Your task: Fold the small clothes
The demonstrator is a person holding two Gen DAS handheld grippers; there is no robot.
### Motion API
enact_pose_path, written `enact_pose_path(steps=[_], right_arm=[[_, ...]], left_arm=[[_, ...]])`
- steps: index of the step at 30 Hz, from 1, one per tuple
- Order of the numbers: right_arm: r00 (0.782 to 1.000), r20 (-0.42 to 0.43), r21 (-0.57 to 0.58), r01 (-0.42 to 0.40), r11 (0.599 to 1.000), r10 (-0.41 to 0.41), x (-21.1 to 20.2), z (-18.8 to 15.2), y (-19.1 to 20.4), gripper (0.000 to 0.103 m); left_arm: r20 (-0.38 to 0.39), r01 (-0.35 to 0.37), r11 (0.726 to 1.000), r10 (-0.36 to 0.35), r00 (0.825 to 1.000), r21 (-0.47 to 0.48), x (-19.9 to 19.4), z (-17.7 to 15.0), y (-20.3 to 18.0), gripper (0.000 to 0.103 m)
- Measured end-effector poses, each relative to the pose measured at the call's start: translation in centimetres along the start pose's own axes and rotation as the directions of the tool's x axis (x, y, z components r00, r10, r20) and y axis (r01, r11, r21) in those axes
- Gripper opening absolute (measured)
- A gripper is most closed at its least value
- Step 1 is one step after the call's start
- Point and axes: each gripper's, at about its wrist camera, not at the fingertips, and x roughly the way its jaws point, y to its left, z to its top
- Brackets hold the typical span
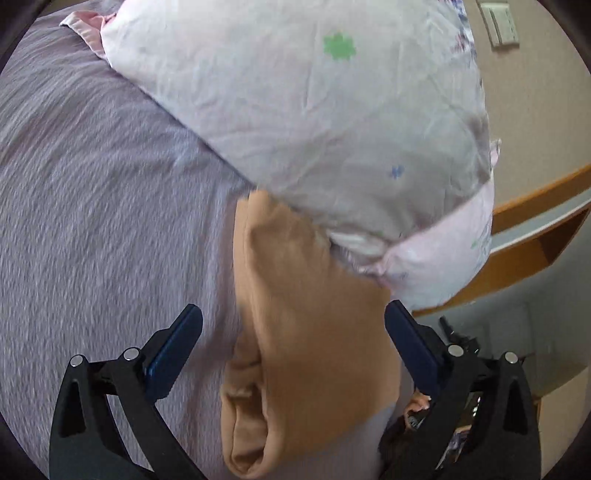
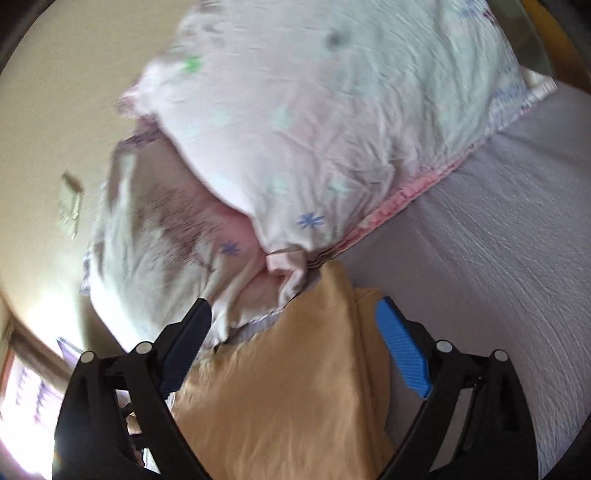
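A tan folded garment (image 1: 303, 332) lies on the lilac bedsheet (image 1: 92, 221), its far end against a floral pillow (image 1: 314, 110). My left gripper (image 1: 293, 321) is open, its blue pads either side of the garment and just above it. In the right wrist view the same garment (image 2: 288, 387) lies between the fingers of my right gripper (image 2: 293, 317), which is open too. Neither gripper holds anything. The garment's near end is hidden below the frame edge.
Two pale pillows (image 2: 332, 129) are stacked at the head of the bed, the lower pillow (image 2: 155, 240) at the left. A wooden bedside shelf (image 1: 535, 236) and a wall switch (image 1: 500, 24) lie beyond. The lilac sheet (image 2: 498, 240) stretches right.
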Motion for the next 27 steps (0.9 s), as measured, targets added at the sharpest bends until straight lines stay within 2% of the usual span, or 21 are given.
enact_pose_path(steps=[3,6,7,8,10,12,15,17,20,24,26,27], right_arm=[[0.998,-0.023,-0.077,-0.065,0.995,0.063,-0.9,-1.6,1.7,0.095],[0.994,-0.033,-0.132,-0.11,0.985,0.107,-1.4,-2.8,2.4,0.096],[0.991,-0.028,-0.132,-0.136,0.982,0.134,-1.5,-3.2,2.9,0.096],[0.985,-0.019,-0.124,-0.171,0.977,0.17,-1.3,-3.4,2.7,0.097],[0.967,0.0,-0.084,-0.253,0.964,0.254,-1.3,-4.0,1.9,0.098],[0.962,-0.008,-0.043,-0.272,0.961,0.272,-1.5,-4.1,1.3,0.099],[0.961,0.002,-0.035,-0.277,0.96,0.277,-2.2,-4.0,0.9,0.099],[0.958,0.028,-0.028,-0.285,0.958,0.285,-2.8,-3.8,0.5,0.099],[0.932,0.063,0.055,-0.361,0.931,0.358,-3.4,-3.5,-0.9,0.099],[0.926,0.128,0.085,-0.367,0.926,0.355,-5.1,-3.1,-2.4,0.099],[0.932,0.158,0.08,-0.342,0.936,0.327,-5.9,-2.8,-3.1,0.098],[0.937,0.17,0.085,-0.324,0.942,0.307,-6.2,-2.7,-3.6,0.098]], left_arm=[[-0.09,-0.04,0.998,0.044,0.995,0.038,1.7,-2.6,0.0,0.094],[-0.077,-0.08,0.992,0.088,0.993,0.101,2.5,-3.7,-1.1,0.09],[-0.06,-0.1,0.99,0.106,0.993,0.102,2.6,-3.7,-1.2,0.079],[-0.046,-0.124,0.987,0.129,0.991,0.099,2.9,-3.9,-1.3,0.073],[-0.061,-0.131,0.99,0.135,0.989,0.058,3.9,-3.4,-1.2,0.032],[-0.056,-0.109,0.994,0.108,0.993,-0.005,4.5,-3.2,-1.1,0.028],[-0.03,-0.056,0.998,0.055,0.998,-0.028,3.7,-2.9,-2.8,0.025],[-0.011,-0.005,1.0,0.005,1.0,-0.002,3.2,-2.6,-5.9,0.025],[-0.013,0.053,0.994,-0.052,0.999,0.091,4.4,-2.9,-12.1,0.025],[-0.116,0.127,0.968,-0.103,0.988,0.216,11.0,-5.5,-20.2,0.025],[-0.211,0.133,0.956,-0.078,0.974,0.261,16.1,-8.1,-23.2,0.027],[-0.261,0.122,0.953,-0.048,0.964,0.277,18.2,-9.2,-24.1,0.032]])
